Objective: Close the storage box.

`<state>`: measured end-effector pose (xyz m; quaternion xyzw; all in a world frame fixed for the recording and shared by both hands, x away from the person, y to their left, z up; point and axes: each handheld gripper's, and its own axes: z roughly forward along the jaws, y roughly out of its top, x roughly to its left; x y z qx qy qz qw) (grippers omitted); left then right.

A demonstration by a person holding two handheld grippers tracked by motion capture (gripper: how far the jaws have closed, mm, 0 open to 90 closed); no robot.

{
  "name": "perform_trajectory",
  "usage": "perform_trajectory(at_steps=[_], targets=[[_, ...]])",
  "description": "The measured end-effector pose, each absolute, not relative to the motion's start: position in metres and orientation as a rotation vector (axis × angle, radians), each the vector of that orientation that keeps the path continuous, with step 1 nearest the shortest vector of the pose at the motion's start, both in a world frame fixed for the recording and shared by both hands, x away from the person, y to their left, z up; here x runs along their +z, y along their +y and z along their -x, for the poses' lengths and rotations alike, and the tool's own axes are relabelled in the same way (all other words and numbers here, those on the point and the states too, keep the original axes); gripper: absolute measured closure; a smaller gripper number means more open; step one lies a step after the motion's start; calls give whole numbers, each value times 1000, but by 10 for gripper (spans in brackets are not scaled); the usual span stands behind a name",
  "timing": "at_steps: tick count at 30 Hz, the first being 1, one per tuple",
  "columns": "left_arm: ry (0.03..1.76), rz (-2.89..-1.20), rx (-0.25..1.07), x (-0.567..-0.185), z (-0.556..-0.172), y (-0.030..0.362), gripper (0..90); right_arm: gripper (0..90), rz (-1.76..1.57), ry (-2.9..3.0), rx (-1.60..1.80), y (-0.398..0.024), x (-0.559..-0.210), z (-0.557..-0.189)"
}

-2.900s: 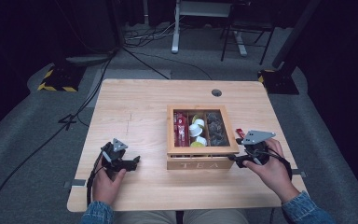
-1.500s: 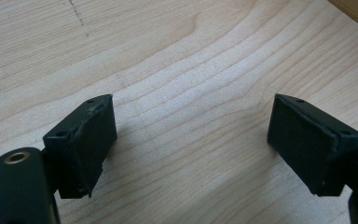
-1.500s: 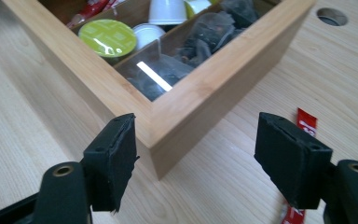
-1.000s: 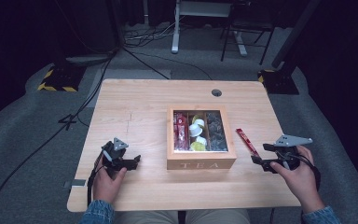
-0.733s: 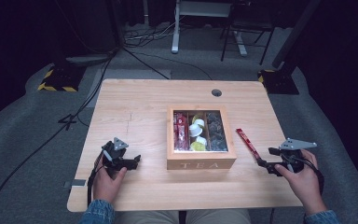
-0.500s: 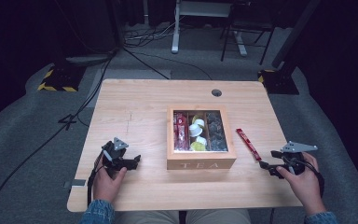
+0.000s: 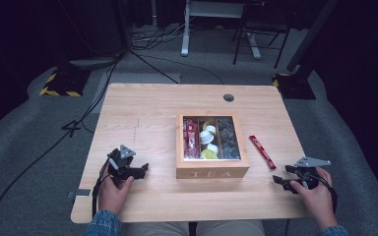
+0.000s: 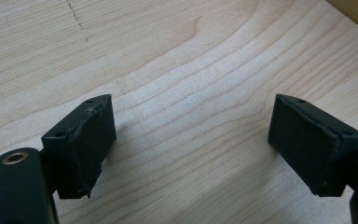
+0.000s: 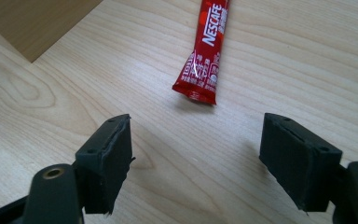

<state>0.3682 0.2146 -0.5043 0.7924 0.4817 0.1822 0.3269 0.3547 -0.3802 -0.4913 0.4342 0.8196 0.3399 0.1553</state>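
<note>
**Coffee stick set down beside tea box; right gripper backed off empty**

High view: The red coffee stick [image 7: 262, 152] lies flat on the table [image 7: 142, 113], just to the right of the wooden tea box [image 7: 212, 172] and apart from it. About three seconds ago the right gripper [image 7: 286, 176] was at the box's right edge and no stick lay on the table; a second ago the stick was already down, with the gripper close to its near end. Since then the gripper has drawn back toward the person and now sits near the table's front right edge, clear of the stick. The left gripper [image 7: 140, 169] rests left of the box, where it has been throughout.

Left gripper view: The left gripper [image 8: 191, 140] has its jaws spread wide over bare wood, holding nothing. A corner of the box shows at top right.

Right gripper view: The right gripper [image 9: 196, 149] also stands wide apart and empty. The coffee stick [image 9: 205, 51] lies ahead of the jaws, its near end short of the gap and untouched.

Assessment: The stick appears to have been taken from the box and released, so this transfer looks complete. More red sticks [image 7: 191, 139] remain in the box's left compartment; a further pick would call for the right gripper to go back to the box.
</note>
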Motion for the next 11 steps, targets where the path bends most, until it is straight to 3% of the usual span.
perform_trajectory(at_steps=[11], targets=[[1262,-2076,477,-504,-368,215,152,157,-1203,2276,993,-377,-503,-351]])
